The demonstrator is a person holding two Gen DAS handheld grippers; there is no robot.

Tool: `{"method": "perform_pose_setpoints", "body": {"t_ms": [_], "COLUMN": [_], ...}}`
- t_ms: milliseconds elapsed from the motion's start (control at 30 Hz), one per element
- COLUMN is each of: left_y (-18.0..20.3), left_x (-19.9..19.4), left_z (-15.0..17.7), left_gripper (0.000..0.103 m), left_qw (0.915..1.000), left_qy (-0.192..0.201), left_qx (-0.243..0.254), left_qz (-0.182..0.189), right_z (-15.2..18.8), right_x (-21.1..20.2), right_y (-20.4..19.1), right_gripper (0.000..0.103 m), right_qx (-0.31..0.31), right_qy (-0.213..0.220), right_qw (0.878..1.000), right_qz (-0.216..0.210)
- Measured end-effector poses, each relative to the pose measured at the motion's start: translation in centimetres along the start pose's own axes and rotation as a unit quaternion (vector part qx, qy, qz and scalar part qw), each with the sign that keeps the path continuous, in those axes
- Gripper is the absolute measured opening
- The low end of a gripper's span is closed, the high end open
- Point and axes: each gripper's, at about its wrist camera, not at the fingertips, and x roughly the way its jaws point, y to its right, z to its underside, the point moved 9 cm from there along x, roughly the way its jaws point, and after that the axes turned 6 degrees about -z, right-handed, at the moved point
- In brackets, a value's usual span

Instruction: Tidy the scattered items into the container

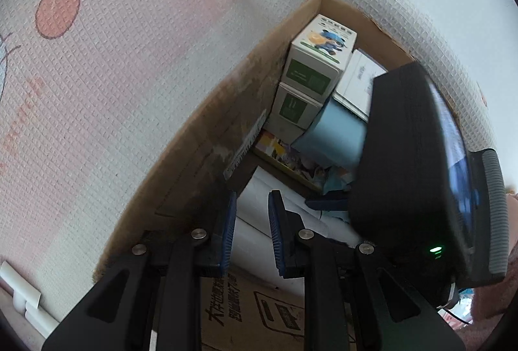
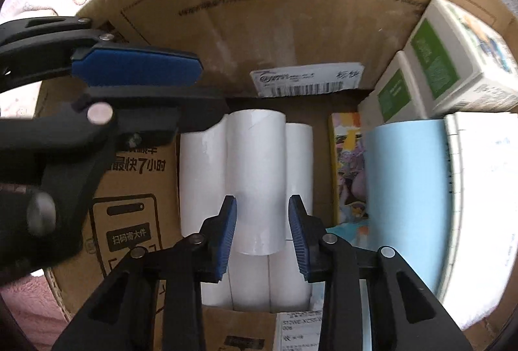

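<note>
Hovering over the box point(image 2: 265, 14), the right gripper point(image 2: 262, 234) has its jaws either side of the top white tube point(image 2: 255, 176), seemingly not yet clamped. Plain and smooth, this tube rests on other tubes, packed lengthwise to save room. Beside them stand green cartons point(image 2: 433, 66). The left gripper point(image 1: 251, 234) holds nothing, jaws nearly together.

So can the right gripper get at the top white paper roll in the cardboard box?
Probably yes: right gripper straddles the top white paper roll, nothing between; left gripper sits aside.
</note>
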Motion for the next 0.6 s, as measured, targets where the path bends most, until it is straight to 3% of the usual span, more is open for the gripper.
{"method": "perform_pose_setpoints", "body": {"t_ms": [233, 300, 367, 433, 600], "left_y": [0.3, 0.0, -0.7, -0.8, -1.6], "left_x": [-0.1, -0.5, -1.4, -2.1, -3.2], "left_z": [-0.1, -0.1, -0.1, -0.1, -0.5], "left_gripper": [0.023, 0.028, 0.045, 0.051, 0.053], "left_qw": [0.9998, 0.9995, 0.9991, 0.9982, 0.9955], "left_qy": [0.006, 0.014, 0.028, 0.047, 0.067], "left_qx": [-0.015, -0.022, -0.023, -0.026, -0.050], "left_qz": [-0.008, -0.015, -0.020, -0.028, -0.043], "right_z": [-0.6, -0.7, -0.7, -0.9, -0.7], "right_x": [-0.6, -1.5, -3.1, -4.8, -8.4], "right_y": [1.0, 1.2, 1.3, 1.3, 1.5], "right_gripper": [0.030, 0.030, 0.030, 0.030, 0.031], "right_qx": [0.019, 0.018, 0.023, 0.023, 0.013], "right_qy": [0.015, 0.025, 0.040, 0.059, 0.099], "right_qw": [1.000, 1.000, 0.999, 0.998, 0.993], "right_qz": [-0.008, 0.003, 0.005, 0.013, 0.067]}}
